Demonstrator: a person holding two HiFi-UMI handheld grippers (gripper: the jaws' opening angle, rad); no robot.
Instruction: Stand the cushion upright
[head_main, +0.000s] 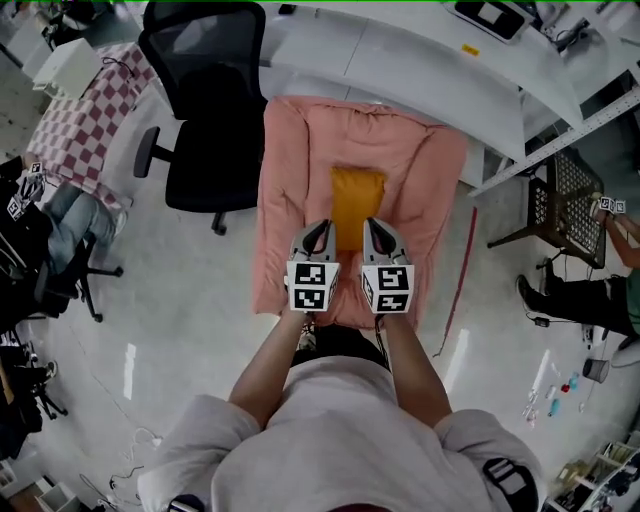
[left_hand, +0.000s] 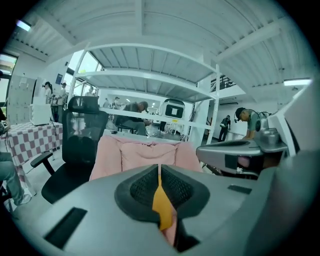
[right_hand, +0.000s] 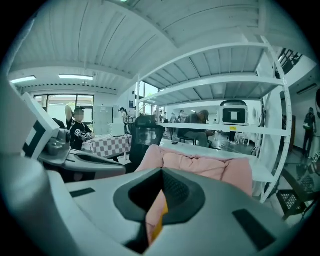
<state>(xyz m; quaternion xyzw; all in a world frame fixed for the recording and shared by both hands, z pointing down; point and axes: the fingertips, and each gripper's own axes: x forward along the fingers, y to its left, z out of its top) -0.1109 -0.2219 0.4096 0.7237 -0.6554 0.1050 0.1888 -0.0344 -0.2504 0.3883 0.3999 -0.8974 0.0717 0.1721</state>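
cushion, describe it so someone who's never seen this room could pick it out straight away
A pink padded mat lies spread in front of the long white bench. The cushion sits in its middle, its near edge pinched by the left gripper and right gripper. It is the only mustard-yellow thing there.

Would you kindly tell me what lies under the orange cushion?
A pink quilted pad spreads beneath the orange cushion. The patch directly under it and the pad's support are covered.
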